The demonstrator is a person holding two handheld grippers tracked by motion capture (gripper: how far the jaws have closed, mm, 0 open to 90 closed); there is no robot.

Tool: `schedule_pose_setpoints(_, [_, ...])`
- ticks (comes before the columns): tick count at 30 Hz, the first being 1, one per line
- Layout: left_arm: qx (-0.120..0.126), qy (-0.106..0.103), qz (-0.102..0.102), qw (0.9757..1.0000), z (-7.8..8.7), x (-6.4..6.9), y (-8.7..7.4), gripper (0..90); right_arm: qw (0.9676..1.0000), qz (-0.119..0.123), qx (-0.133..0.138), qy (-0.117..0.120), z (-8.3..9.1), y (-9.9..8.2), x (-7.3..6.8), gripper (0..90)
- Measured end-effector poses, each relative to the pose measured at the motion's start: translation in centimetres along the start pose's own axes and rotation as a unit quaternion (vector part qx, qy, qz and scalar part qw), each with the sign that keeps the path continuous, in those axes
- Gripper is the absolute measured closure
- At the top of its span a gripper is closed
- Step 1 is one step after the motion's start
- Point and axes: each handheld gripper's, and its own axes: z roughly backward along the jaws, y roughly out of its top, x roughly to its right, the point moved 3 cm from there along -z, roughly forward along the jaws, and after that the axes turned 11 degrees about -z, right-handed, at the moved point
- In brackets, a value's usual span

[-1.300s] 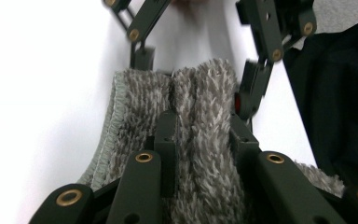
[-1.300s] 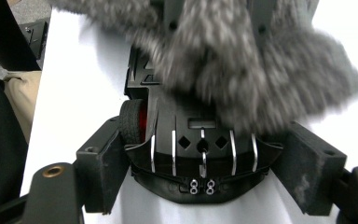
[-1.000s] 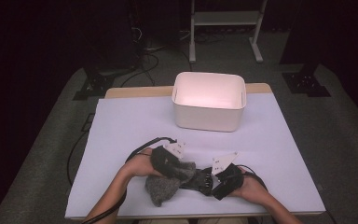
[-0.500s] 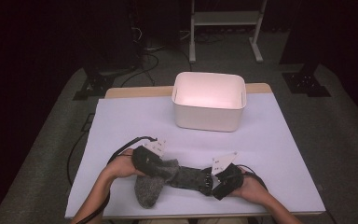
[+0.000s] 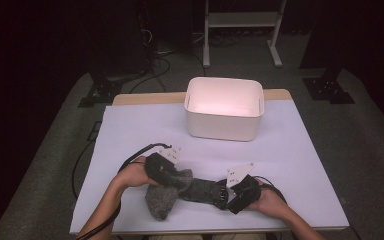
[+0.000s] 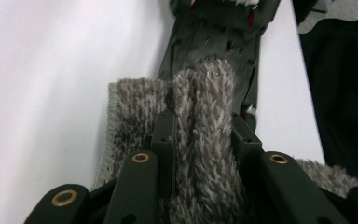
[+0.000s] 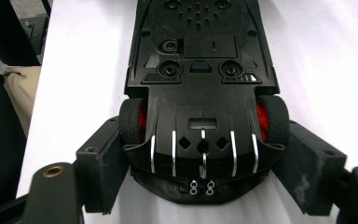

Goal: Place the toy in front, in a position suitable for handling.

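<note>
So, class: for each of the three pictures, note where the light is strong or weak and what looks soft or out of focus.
High view: room dark, the white rectangular plastic bin glows overexposed inside. Left gripper view: the white table cover is washed out, the fuzzy grey sock looks soft, the near black jaws blurred. Right gripper view: evenly lit, the upside-down black toy car sharp, with glints on its metal strips.

Toy car (image 5: 202, 190) upside down on the table (image 5: 130, 130), cloth (image 5: 165, 197) at its left, bin (image 5: 224, 107) behind.

Your two grippers, left gripper (image 5: 166, 172) and right gripper (image 5: 236, 192), are black, with brass-coloured rivets on the jaw arms, a grey three-cornered plate on top and a black trailing cable. Your forearms are bare.
</note>
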Motion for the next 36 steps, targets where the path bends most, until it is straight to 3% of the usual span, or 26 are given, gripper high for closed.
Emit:
schedule_pose_setpoints(8, [-0.010, -0.031, -0.045, 0.9985, -3.3, -0.5, 4.1, 68.2, 1.0000, -0.001, 0.001, 0.000, 0.0, 0.0, 0.0, 23.3])
schedule_pose_setpoints(15, [-0.012, -0.058, -0.088, 0.9943, -6.1, -0.6, 7.6, 68.2, 1.0000, -0.005, 0.003, 0.003, 0.0, 0.0, -0.1, 23.3])
schedule_pose_setpoints(19, [-0.006, -0.067, -0.083, 0.9942, -7.0, -0.4, 8.4, 68.2, 1.0000, -0.005, 0.005, 0.003, 0.0, -0.1, -0.1, 23.3])
schedule_pose_setpoints(26, [0.000, -0.066, -0.085, 0.9941, -6.3, -0.3, 7.5, 68.2, 1.0000, -0.004, 0.006, 0.003, 0.0, -0.1, -0.1, 23.3])
schedule_pose_setpoints(36, [0.000, -0.044, -0.051, 0.9977, -3.2, 0.5, 3.6, 67.8, 1.0000, 0.000, 0.007, 0.003, 0.0, -0.1, 0.1, 23.3])
